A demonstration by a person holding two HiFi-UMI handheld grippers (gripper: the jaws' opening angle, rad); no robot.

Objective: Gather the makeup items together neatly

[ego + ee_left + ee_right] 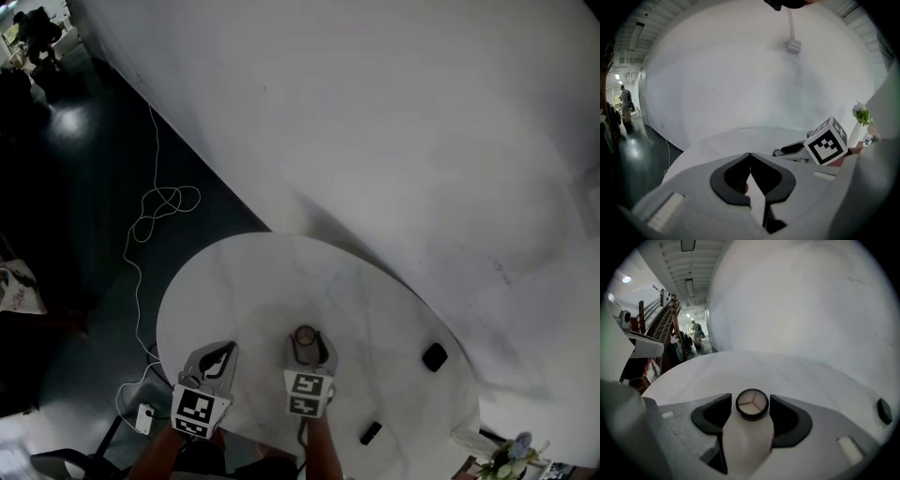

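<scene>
A round white table (244, 291) carries the makeup items. A small round pot with a black rim and a pale three-part top (752, 404) stands between the jaws of my right gripper (751, 409). The pads sit close beside it with thin gaps, and the jaws are open. In the head view that pot (305, 337) is near the table's front edge, inside the right gripper (307, 345). My left gripper (221, 356) rests to its left, shut and empty, its tips (750, 158) meeting. A black compact (434, 357) and a small black item (371, 433) lie to the right.
A big white curved wall (403, 141) rises just behind the table. A white cable (155, 211) snakes over the dark floor to the left. A vase of flowers (508, 457) stands beyond the table's right edge. The black compact (883, 411) shows far right in the right gripper view.
</scene>
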